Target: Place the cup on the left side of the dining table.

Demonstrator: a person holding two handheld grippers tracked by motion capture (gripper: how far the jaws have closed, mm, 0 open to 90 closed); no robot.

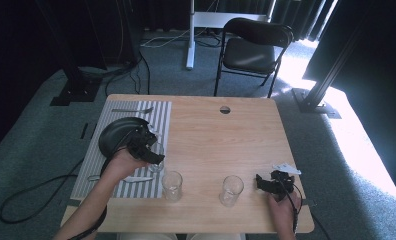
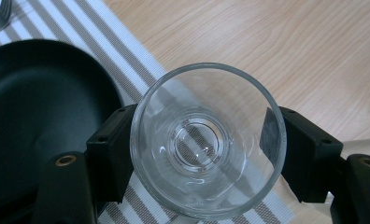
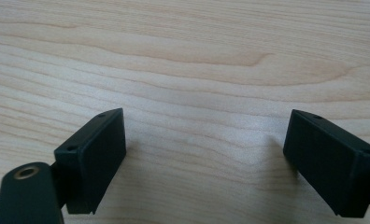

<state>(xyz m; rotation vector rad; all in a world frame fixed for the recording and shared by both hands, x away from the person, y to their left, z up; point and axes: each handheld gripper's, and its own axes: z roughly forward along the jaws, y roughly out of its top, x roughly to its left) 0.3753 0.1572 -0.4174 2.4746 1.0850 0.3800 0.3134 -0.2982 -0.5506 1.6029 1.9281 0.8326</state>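
Daylight pours in from the upper right of the high view, washing out the carpet (image 1: 336, 135) there – the left side and the curtains sink into near-black. Both gripper views are evenly lit and soft – the glass (image 2: 206, 140) shows faint glints.

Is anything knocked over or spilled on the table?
No, nothing stands out. The left tongs grip an empty glass by the black plate on the striped mat. Two more glasses stand upright, and the wooden table looks dry.
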